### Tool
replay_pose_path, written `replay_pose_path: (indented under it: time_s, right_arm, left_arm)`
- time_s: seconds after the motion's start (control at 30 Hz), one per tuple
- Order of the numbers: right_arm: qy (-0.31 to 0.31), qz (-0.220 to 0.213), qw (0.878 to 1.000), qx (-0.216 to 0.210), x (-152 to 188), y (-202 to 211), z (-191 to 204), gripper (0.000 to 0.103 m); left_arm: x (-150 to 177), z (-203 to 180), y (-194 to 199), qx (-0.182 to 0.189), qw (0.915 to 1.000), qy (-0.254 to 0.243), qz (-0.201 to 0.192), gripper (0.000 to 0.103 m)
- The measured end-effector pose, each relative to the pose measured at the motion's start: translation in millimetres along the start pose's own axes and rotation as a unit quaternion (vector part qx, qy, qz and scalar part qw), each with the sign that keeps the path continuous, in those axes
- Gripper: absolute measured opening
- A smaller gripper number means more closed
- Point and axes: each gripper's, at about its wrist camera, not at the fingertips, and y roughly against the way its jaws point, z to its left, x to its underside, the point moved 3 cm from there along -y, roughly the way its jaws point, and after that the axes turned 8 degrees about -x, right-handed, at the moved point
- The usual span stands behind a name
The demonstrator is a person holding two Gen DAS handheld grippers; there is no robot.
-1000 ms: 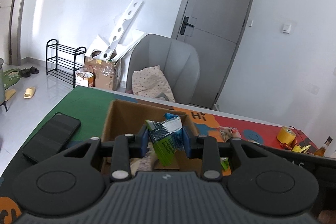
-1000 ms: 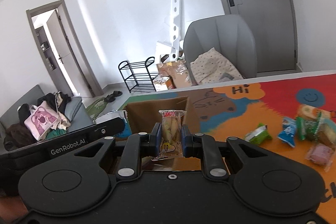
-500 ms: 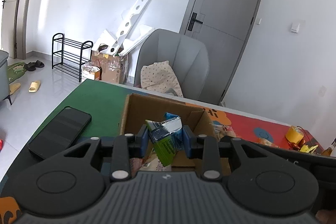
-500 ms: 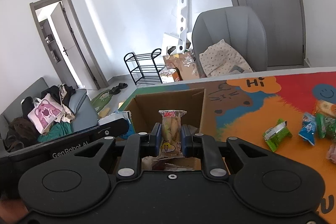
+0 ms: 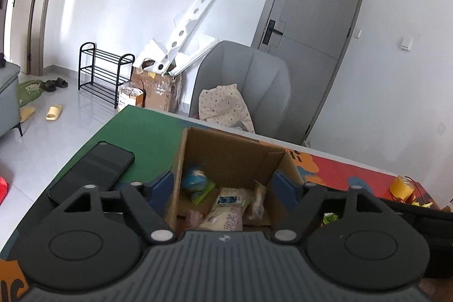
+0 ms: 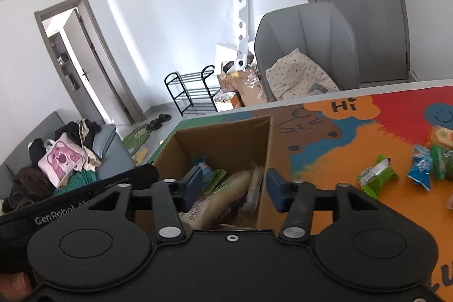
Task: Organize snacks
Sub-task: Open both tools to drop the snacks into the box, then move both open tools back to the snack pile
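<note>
An open cardboard box [image 5: 226, 152] [image 6: 226, 137] stands on the colourful table mat and holds several snack packets [image 5: 226, 205] [image 6: 220, 188]. My left gripper [image 5: 223, 186] hovers over the box; its jaws are opening and nothing is pressed between them. My right gripper [image 6: 235, 184] hangs over the box's right side, its jaws also opening, with no packet gripped. Loose packets lie on the mat to the right: a green one [image 6: 376, 174], a blue one [image 6: 421, 166] and more at the edge [image 6: 441, 157].
A black phone [image 5: 90, 171] lies on the green part of the mat left of the box. A yellow tape roll [image 5: 402, 184] sits at the far right. A grey chair [image 5: 249, 87] stands behind the table. The left gripper's body [image 6: 85, 188] shows beside the box.
Both grippers went from shut to open. The green packet has left the left jaws and the bread packet has left the right jaws; both now lie in the box.
</note>
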Motion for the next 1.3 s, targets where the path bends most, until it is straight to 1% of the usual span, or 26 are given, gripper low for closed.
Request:
replay_pose_path:
  time_s: [0.2,0.43,0.8,1.0,1.3]
  right_arm:
    - [-0.008,-0.022,1.000,0.017,-3,29,-17,0.063]
    - [-0.020,-0.050,0.998,0.039,-3,63,-40,0.067]
    - [-0.041,-0.077,0.993,0.076,4,104,-81,0.068]
    - [-0.051,-0.080,0.991,0.098,10,122,-102,0.069]
    - [-0.060,-0.082,0.988,0.117,14,141,-126,0.069]
  left_arm:
    - [3,-14,9,0.011,0.9999,-0.006,-0.008,0.078]
    - [7,-40,26,0.031,0.9992,-0.016,-0.021,0.078]
    - [15,-81,36,0.064,0.9970,-0.036,-0.023,0.078]
    - [22,-106,31,0.079,0.9958,-0.043,-0.014,0.078]
    - [32,-141,25,0.101,0.9928,-0.065,-0.006,0.078]
